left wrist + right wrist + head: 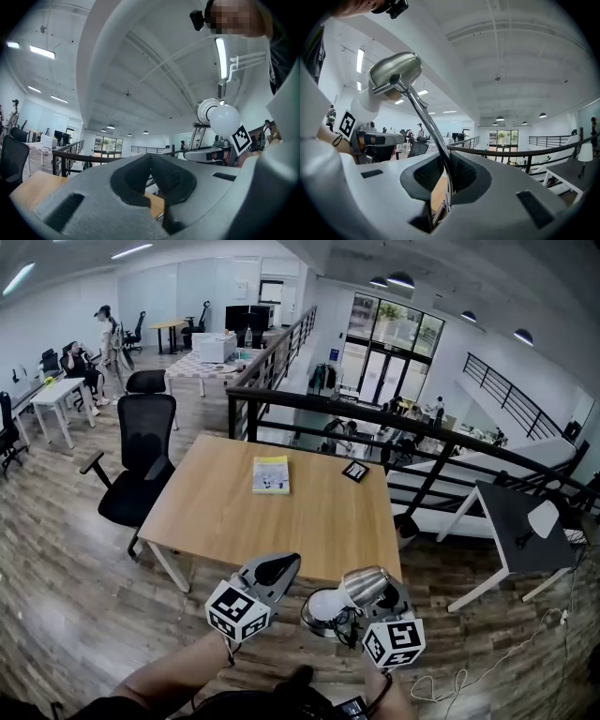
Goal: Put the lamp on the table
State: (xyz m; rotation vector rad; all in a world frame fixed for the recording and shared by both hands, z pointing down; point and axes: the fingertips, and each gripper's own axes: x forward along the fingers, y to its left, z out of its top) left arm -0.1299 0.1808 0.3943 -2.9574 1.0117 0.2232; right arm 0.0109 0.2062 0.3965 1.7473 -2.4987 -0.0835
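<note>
The lamp [349, 598] has a silver shade, a white bulb and a thin metal stem. My right gripper [375, 613] is shut on that stem, short of the wooden table's [225, 512] near edge. In the right gripper view the stem [436, 136] rises from between the closed jaws of my right gripper [446, 161] to the shade [393, 70] at upper left. My left gripper [279, 565] hovers beside it, shut with nothing in it. In the left gripper view my left gripper [151, 159] shows its pads pressed together, and the bulb [224, 119] hangs at the right.
A yellow book [271, 474] and a small black item [355, 471] lie on the table's far half. A black office chair [141, 456] stands at its left side. A dark railing [375, 413] runs behind it. A grey desk [511, 521] stands at the right.
</note>
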